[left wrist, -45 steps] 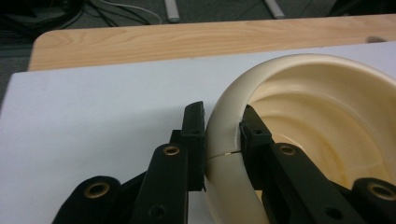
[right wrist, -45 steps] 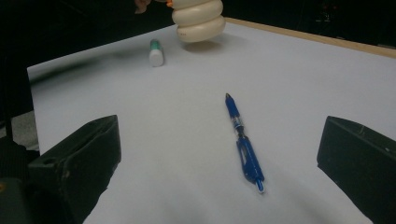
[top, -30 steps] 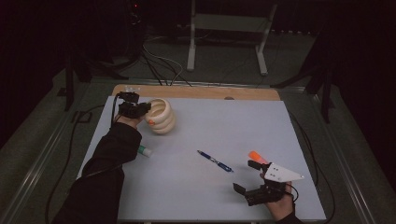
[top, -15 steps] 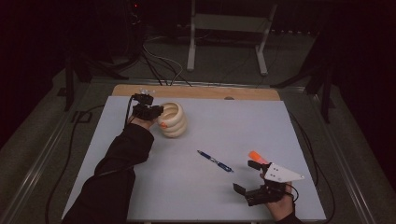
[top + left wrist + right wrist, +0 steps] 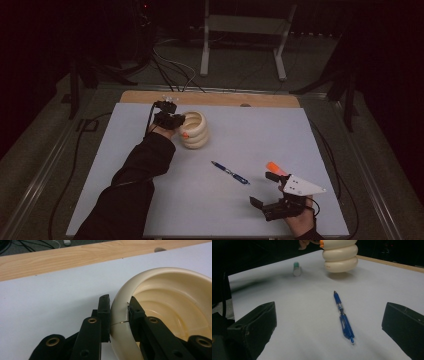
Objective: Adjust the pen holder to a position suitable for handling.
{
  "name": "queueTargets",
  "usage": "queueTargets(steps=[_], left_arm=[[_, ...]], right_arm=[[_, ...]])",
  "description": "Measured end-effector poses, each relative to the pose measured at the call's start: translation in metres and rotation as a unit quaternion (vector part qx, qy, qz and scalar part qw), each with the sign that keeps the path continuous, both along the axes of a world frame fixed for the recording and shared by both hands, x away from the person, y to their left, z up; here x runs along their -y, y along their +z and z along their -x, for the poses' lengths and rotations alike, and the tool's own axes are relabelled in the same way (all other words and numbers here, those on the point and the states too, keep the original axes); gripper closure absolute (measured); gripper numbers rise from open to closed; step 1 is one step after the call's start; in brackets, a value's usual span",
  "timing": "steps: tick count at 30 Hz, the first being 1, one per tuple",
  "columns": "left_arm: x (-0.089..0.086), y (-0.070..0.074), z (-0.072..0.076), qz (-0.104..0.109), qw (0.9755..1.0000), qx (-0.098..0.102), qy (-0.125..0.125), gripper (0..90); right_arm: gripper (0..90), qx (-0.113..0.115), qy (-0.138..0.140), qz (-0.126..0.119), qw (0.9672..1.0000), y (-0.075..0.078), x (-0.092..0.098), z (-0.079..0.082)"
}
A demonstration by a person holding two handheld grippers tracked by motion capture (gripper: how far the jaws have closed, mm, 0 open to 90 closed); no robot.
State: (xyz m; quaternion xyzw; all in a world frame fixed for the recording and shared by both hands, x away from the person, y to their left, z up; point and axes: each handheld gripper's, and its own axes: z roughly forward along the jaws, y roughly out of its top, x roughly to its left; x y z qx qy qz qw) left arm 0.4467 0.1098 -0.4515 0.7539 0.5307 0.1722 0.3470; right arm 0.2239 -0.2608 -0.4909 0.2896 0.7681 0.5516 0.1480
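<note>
A cream ribbed cup (image 5: 194, 131) is at the back left of the white table (image 5: 260, 125). My left gripper (image 5: 172, 120) is shut on its rim, one jaw outside the wall and one inside, as the left gripper view shows (image 5: 117, 302) around the cup (image 5: 175, 302). In the right gripper view the cup (image 5: 340, 256) seems to hang just above its shadow. A blue pen (image 5: 230, 173) lies mid-table. My right gripper (image 5: 264, 190) rests near the front right edge, open and empty, with the pen (image 5: 342, 315) lying ahead between its jaws (image 5: 329, 308).
A small green-capped tube (image 5: 297, 268) lies on the table left of the cup. A wooden strip (image 5: 210, 98) runs along the table's far edge. Cables (image 5: 170, 70) and a metal stand (image 5: 240, 45) are on the floor beyond.
My left gripper has carried the cup to the right along the back of the table. The right gripper and the pen have stayed put.
</note>
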Motion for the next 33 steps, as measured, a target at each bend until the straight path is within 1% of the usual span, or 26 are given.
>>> queueTargets(steps=[5,8,11,17,19,22,26,27,28,30,31,32,33], left_arm=[[0.007,-0.004,-0.003,-0.001,1.0,-0.005,-0.002,77.9],[0.011,-0.006,-0.005,-0.007,1.0,-0.006,0.003,77.9],[0.017,-0.006,-0.007,-0.009,0.9999,-0.006,0.0,77.8],[0.025,-0.011,-0.008,-0.013,0.9998,-0.015,-0.001,77.5],[0.028,-0.013,-0.007,-0.008,0.9999,-0.014,0.001,77.4],[0.031,-0.014,-0.006,-0.008,0.9999,-0.007,-0.001,76.9],[0.034,-0.014,-0.004,-0.006,1.0,-0.004,0.001,76.0],[0.035,-0.014,-0.003,-0.007,1.0,-0.003,-0.001,75.9],[0.036,-0.014,-0.003,-0.002,1.0,-0.003,-0.004,75.4],[0.037,-0.014,-0.002,-0.004,1.0,-0.001,-0.006,74.6],[0.037,-0.014,-0.003,0.001,1.0,-0.003,-0.009,73.9],[0.037,-0.014,-0.003,0.006,0.9999,-0.007,-0.01,71.0],[0.037,-0.014,-0.004,0.006,0.9999,-0.008,-0.014,68.8]], right_arm=[[0.0,0.001,0.001,0.001,1.0,0.0,0.0,0.0],[0.0,0.001,0.001,0.0,1.0,0.0,0.0,0.0],[0.0,0.001,0.001,0.0,1.0,0.001,0.0,0.0],[0.0,0.002,0.002,0.0,1.0,0.001,0.0,0.001],[0.0,0.002,0.003,0.0,1.0,0.001,0.0,0.0],[0.0,0.002,0.002,0.0,1.0,0.001,0.0,0.001],[0.0,0.002,0.002,0.0,1.0,0.001,0.0,0.0],[0.0,0.002,0.002,0.0,1.0,0.001,0.0,0.0],[0.0,0.002,0.003,0.001,1.0,0.001,0.0,0.0],[0.0,0.001,0.003,0.0,1.0,0.001,0.0,0.0],[0.0,0.002,0.002,0.001,1.0,0.001,0.0,0.0],[0.0,0.002,0.002,0.0,1.0,0.001,0.0,0.0],[0.0,0.002,0.001,0.0,1.0,0.001,0.0,0.0]])
